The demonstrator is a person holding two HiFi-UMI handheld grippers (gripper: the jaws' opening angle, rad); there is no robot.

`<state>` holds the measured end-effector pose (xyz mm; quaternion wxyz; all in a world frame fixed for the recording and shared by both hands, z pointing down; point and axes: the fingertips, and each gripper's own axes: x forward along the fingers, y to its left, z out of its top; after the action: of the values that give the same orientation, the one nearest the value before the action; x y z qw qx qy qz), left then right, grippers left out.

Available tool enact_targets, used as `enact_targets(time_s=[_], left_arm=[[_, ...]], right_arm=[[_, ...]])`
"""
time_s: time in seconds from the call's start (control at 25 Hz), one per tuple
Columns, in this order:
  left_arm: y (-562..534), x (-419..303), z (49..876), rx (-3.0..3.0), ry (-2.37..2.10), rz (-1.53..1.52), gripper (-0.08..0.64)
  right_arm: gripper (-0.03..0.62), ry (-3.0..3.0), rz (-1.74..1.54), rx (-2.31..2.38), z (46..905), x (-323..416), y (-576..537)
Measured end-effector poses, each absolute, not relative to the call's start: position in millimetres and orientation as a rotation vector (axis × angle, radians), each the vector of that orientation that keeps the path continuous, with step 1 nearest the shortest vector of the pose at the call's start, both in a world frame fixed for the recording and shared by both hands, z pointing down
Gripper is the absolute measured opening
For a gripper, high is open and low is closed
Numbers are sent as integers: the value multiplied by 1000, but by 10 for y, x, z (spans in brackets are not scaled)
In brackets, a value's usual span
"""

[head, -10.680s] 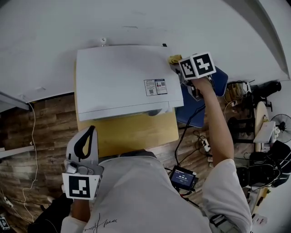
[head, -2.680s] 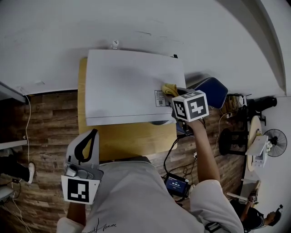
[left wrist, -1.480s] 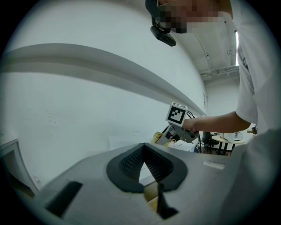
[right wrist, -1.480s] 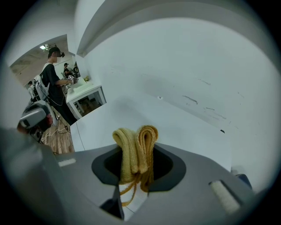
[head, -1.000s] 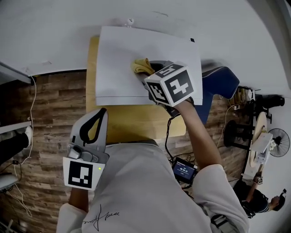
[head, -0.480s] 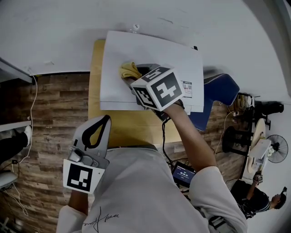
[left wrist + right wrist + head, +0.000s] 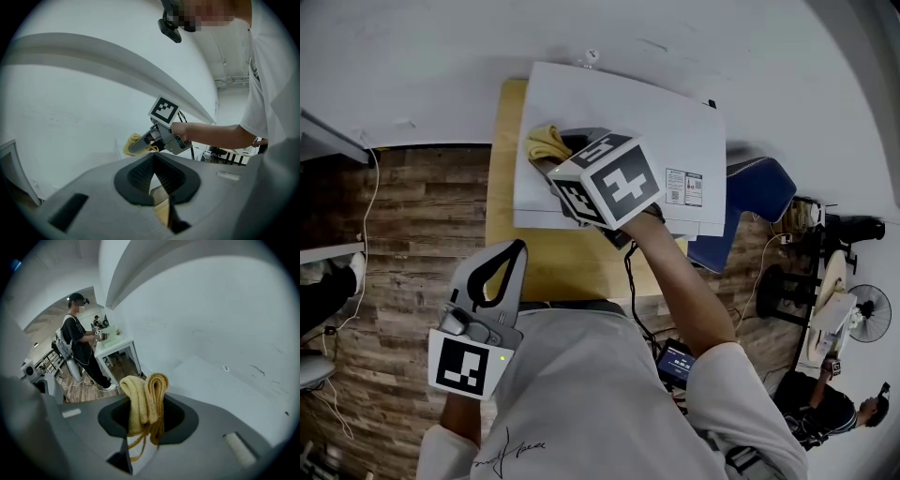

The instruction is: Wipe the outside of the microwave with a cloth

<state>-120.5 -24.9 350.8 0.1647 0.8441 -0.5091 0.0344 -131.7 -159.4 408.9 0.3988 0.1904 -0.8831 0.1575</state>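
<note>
1. While the right gripper (image 7: 555,161) presses the yellow cloth (image 7: 546,142) onto the top panel of the white microwave (image 7: 628,122), the task reads as mid-wipe. The cloth lies near the panel's left rear corner, close to the wall.
2. Done vs. left: the top looks uniformly white, with no streak or damp trace, so what is already wiped cannot be told. The front and side faces are hardly visible from the head view, and by this reckoning they remain to be done.
3. Right gripper: jaws pinched tight on a folded bunch of cloth. In the right gripper view two thick folds stick up past the tips, with loose threads hanging below.
4. Left gripper (image 7: 514,251): held low near the person's torso, over the front edge of the wooden table (image 7: 502,187), well apart from the microwave. Its tips are pressed together with nothing between them. It is idle.
</note>
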Motion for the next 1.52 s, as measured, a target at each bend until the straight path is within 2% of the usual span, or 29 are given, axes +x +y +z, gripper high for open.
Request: enact_targets(time_s=[0.32, 1.24, 1.52], left_arm=[[-280, -1220, 3550, 2368, -1504, 123, 2], [-200, -375, 3211, 2396, -1614, 101, -5], [-100, -399, 3214, 2371, -1697, 64, -5]], right_arm=[[126, -2428, 460, 452, 3885, -1300, -1576], [126, -2711, 248, 835, 3145, 580, -1110], [124, -2750, 169, 886, 3074, 978, -800]])
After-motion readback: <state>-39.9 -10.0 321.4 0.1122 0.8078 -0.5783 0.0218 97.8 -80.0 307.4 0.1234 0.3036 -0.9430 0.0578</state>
